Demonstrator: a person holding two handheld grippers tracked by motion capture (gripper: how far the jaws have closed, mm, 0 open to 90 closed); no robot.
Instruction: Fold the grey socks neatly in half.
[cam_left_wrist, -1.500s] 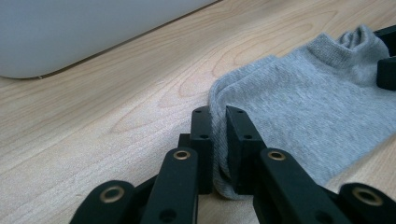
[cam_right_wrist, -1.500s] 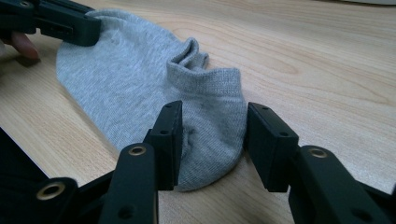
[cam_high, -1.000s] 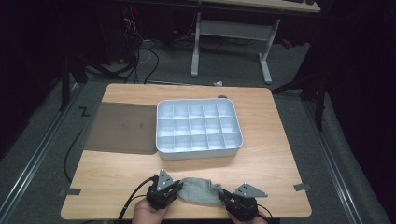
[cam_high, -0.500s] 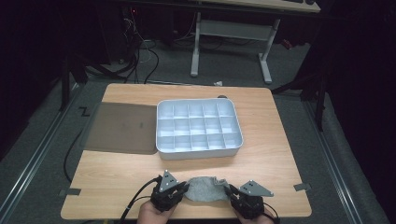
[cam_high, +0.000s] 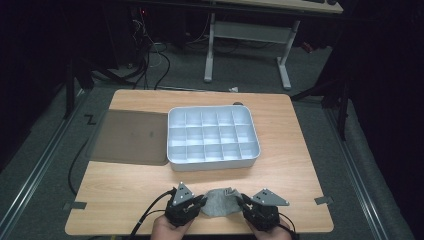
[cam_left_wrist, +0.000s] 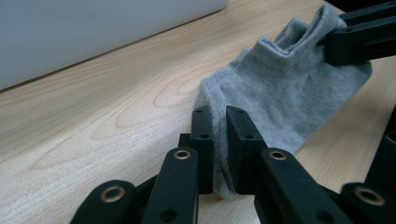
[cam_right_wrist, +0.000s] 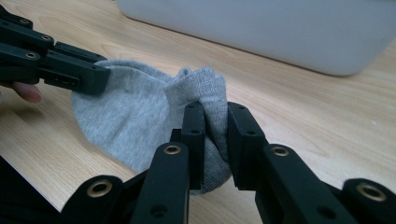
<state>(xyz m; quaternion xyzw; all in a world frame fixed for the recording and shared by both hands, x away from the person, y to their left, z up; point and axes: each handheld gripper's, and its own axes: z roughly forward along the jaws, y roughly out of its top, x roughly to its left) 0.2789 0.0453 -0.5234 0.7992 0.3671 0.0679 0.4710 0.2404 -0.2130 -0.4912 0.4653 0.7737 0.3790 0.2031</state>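
Near the table (cam_high: 125, 185) front edge, both hands reach in low and level. The left gripper (cam_high: 199, 204) and right gripper (cam_high: 241, 204) each pinch an end of the sock (cam_high: 219, 202). The gripper views show fabric bunched between pads.

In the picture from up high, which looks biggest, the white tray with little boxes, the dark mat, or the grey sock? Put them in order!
1. and 2. The white tray and the dark mat look about the same size, too close to rank.
3. The grey sock looks smallest by far, though it lies nearest the camera.
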